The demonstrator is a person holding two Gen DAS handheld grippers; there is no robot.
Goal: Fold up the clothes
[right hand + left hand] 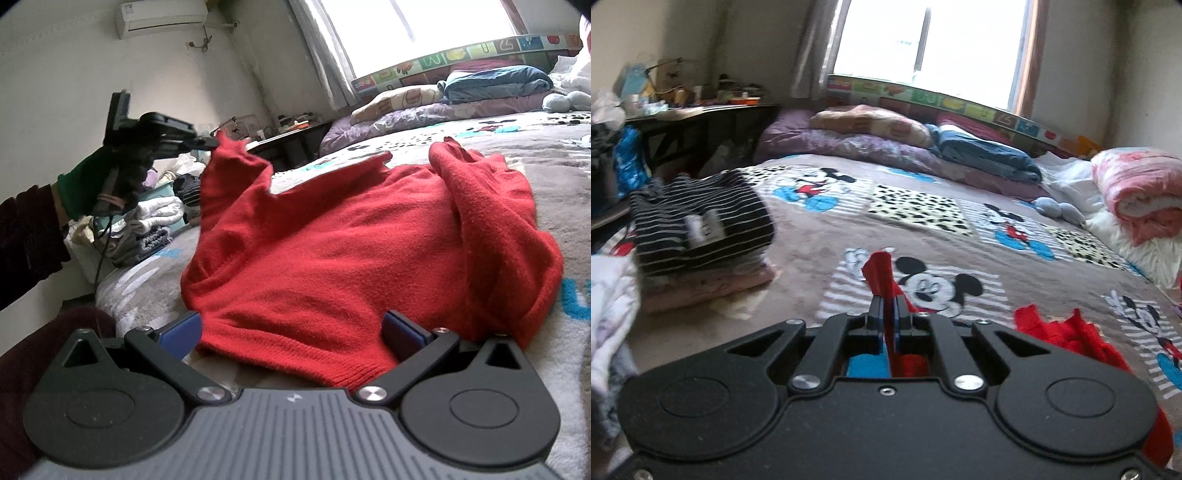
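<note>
The left gripper (pixel 212 142) is pinching a sleeve tip of the red sweater (pixel 351 240) lying on the bed (pixel 820 236), while the right gripper (pixel 291 332) is gaping around the hem, so the thin pinch may be slipping and the unheld body dragging.

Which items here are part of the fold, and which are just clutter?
In the job:
- red sweater, one corner lifted
- left gripper, shut on that corner
- right gripper, open at the hem

Lying about:
- striped folded stack
- blue folded blanket
- pink quilt roll
- cluttered desk
</note>
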